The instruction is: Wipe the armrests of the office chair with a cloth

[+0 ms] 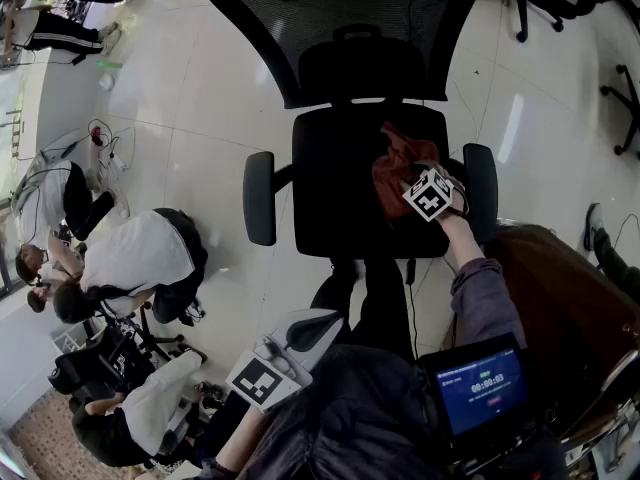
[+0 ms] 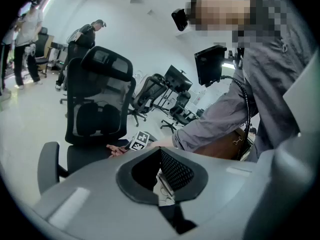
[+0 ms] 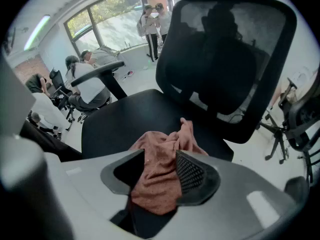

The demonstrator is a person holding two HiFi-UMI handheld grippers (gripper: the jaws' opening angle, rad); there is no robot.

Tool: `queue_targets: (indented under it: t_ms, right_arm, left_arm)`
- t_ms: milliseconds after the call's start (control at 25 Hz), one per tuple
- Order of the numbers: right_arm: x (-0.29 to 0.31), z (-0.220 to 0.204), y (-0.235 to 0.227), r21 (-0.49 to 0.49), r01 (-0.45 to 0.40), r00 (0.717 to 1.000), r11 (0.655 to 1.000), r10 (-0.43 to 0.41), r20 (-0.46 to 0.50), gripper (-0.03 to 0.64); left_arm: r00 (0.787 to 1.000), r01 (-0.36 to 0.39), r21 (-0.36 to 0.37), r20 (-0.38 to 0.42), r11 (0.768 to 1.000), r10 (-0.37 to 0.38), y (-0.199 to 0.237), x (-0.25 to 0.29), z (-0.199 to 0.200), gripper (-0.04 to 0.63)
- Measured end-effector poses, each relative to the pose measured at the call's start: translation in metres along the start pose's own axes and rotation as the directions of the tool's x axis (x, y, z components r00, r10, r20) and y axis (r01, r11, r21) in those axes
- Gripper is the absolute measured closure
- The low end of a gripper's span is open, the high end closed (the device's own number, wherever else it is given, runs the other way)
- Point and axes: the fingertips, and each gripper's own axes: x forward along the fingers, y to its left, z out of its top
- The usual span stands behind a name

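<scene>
Obs., chair: black office chair with a mesh back (image 1: 340,208) stood on a glossy white tiled floor (image 1: 200,118), facing the person. Seat bare except for the cloth.

Obs., armrests: two black padded armrests, one at the head view's left (image 1: 260,196) and one at its right (image 1: 482,190). Nothing was touching either of them. Wiping judged not yet started.

Obs., cloth: rust-red, crumpled soft cloth (image 1: 393,168) lay on the seat's right side, near the right-hand armrest but not on it.

Right gripper (image 3: 161,154): pointed steeply down over the seat, jaws closed on a bunched fold of the cloth. Fabric filled the gap between the pads and spilled out on the camera side. Most of the cloth was lying on the seat.

Left gripper (image 2: 160,151): held back near the person's body, well apart from the chair. Jaws together at the tips, nothing between them.

Handling (judgement): cloth light, limp and not fragile. It should drape and bunch rather than hold a shape, and a thin edge could slip from the pads. Best hold is a thick fold near the middle, leaving a wad below the jaws to press on the armrest. The armrest pads look smooth and curved, and the chair may swivel under a push.
</scene>
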Motion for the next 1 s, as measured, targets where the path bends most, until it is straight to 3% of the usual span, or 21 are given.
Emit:
queue_targets:
  t_ms: [160, 280, 480, 680, 800, 880, 1000]
  right_arm:
    - [0.039, -0.007, -0.022, -0.103, -0.005, 0.999, 0.995, 0.0, -0.053, 0.305]
    - [0.065, -0.006, -0.024, -0.183, -0.021, 0.997, 0.983, 0.008, -0.075, 0.256]
    - [0.081, 0.0, -0.03, -0.215, -0.02, 0.995, 0.976, -0.001, -0.1, 0.25]
    - [0.096, -0.019, -0.026, -0.249, -0.017, 0.989, 0.968, -0.02, -0.146, 0.262]
    - [0.107, -0.025, -0.018, -0.264, -0.023, 0.982, 0.964, -0.028, -0.186, 0.367]
    - [0.11, -0.025, -0.012, -0.282, -0.032, 0.978, 0.959, -0.029, -0.208, 0.591]
    - [0.102, -0.021, -0.012, -0.24, -0.012, 0.978, 0.971, -0.039, -0.204, 0.592]
  left_arm:
    - [1.0, -0.021, -0.056, -0.014, 0.998, 0.02, 0.018, 0.014, -0.008, 0.58]
    - [0.999, -0.038, -0.099, -0.036, 0.994, 0.034, 0.029, 0.02, -0.018, 0.58]
    - [0.998, -0.044, -0.141, -0.039, 0.989, 0.039, 0.037, 0.023, -0.016, 0.58]
    - [0.998, -0.058, -0.162, -0.045, 0.985, 0.052, 0.043, 0.026, -0.019, 0.58]
    - [0.996, -0.072, -0.167, -0.055, 0.983, 0.064, 0.044, 0.026, -0.023, 0.58]
    - [0.996, -0.072, -0.159, -0.057, 0.985, 0.064, 0.044, 0.026, -0.024, 0.58]
    - [0.997, -0.065, -0.146, -0.04, 0.987, 0.059, 0.043, 0.029, -0.023, 0.58]
